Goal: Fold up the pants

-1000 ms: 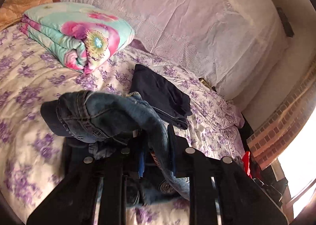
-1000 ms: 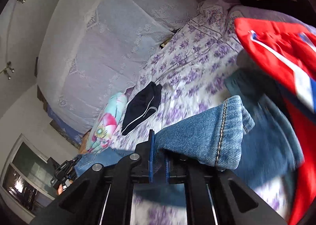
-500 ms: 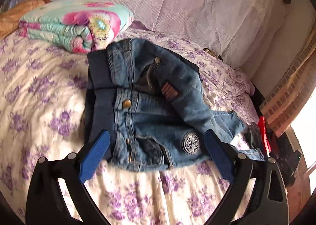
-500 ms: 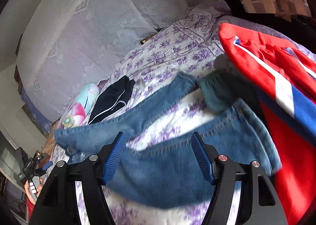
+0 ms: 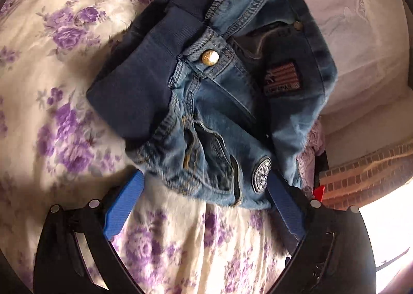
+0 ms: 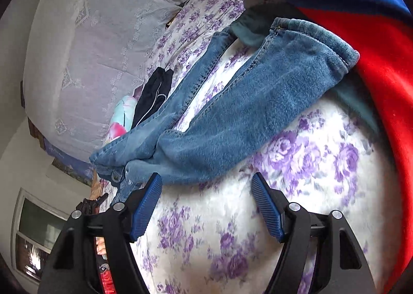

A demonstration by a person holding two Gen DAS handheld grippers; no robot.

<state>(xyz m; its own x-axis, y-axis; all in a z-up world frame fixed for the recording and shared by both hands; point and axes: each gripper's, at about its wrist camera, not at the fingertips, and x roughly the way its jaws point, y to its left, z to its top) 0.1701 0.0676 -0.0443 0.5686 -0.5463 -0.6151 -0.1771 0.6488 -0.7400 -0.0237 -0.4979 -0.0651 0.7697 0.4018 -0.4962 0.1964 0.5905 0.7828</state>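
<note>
The blue jeans lie on the purple-flowered bedspread. The left wrist view shows their crumpled waist with a dark waistband, a brass button and patches. My left gripper is open and empty, just short of the waist's near edge. In the right wrist view the two legs stretch away across the bed, spread apart. My right gripper is open and empty, close to the near leg.
A red, white and blue garment lies over the leg ends at right. A dark folded garment and a flowered folded quilt lie farther back. A pale headboard and a brick wall border the bed.
Both grippers were shut on the jeans a second ago, then opened and dropped them on the bed. Since then both have moved in closer to the denim.
</note>
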